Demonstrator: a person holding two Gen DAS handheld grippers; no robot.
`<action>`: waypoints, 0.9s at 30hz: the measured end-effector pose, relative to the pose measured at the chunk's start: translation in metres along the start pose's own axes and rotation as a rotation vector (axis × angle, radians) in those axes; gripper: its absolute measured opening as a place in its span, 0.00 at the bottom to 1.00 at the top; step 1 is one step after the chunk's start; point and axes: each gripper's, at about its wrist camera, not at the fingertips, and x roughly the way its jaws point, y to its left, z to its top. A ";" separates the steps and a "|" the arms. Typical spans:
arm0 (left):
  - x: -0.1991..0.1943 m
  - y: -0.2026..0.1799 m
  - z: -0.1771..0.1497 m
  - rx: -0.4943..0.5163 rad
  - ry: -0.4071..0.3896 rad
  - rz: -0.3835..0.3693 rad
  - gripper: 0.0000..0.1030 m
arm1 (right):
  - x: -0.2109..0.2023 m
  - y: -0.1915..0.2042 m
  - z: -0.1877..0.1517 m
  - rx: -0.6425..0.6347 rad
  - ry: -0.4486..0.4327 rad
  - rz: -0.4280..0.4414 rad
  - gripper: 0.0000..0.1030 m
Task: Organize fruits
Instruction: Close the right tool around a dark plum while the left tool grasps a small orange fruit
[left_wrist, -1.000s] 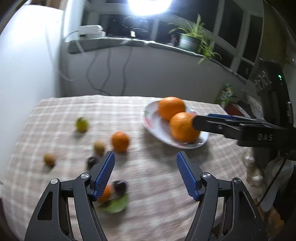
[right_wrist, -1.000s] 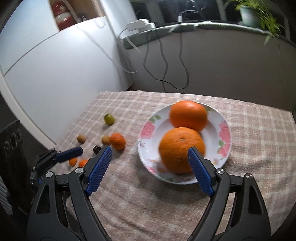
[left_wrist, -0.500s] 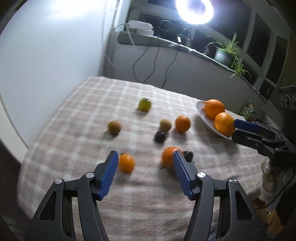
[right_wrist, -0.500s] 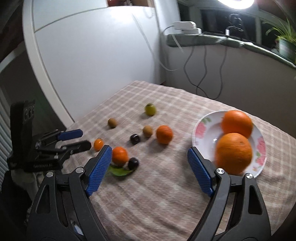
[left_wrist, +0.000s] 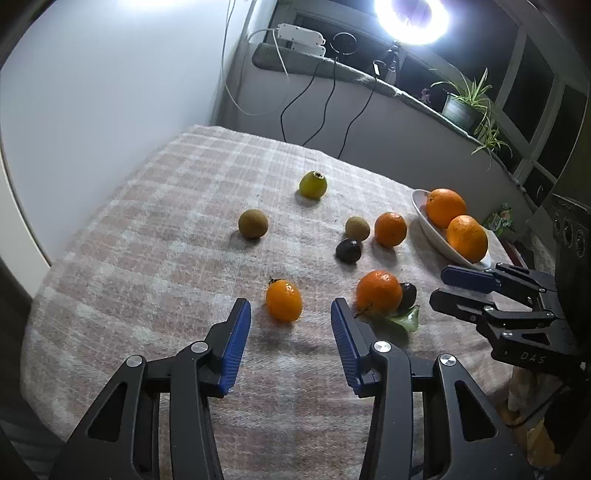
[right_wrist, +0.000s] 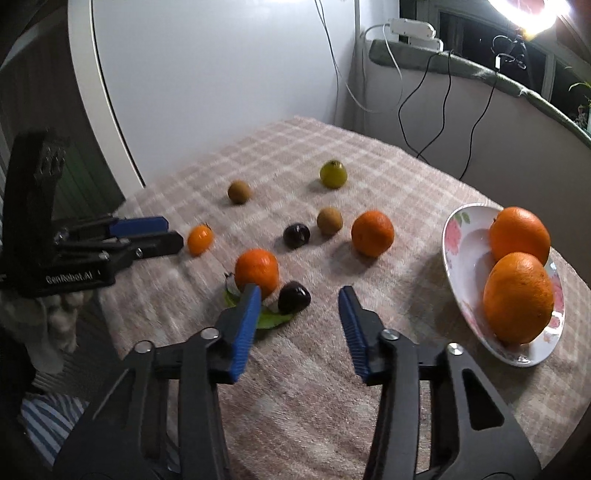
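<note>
A table (left_wrist: 155, 266) under a checked pink cloth meets white walls, both hand-held grippers, left (left_wrist: 290, 314) and right (right_wrist: 300, 300), just narrowed, jaws apart, empty.

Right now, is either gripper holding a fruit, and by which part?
Nothing is held. The left gripper and right gripper have just been closing, but both stand open above the cloth, with no fruit between the pads.

Two oranges (right_wrist: 519, 266) on floral plate (right_wrist: 465, 240); smaller fruits (right_wrist: 295, 235) scattered beside.
</note>
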 end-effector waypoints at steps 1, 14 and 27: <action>0.001 0.001 0.000 -0.001 0.002 0.000 0.42 | 0.003 0.000 0.000 0.001 0.006 0.000 0.42; 0.017 0.003 0.001 0.015 0.034 0.003 0.42 | 0.034 -0.010 0.004 0.029 0.056 0.037 0.42; 0.034 0.004 0.006 0.012 0.055 -0.013 0.32 | 0.037 -0.017 0.004 0.045 0.074 0.118 0.35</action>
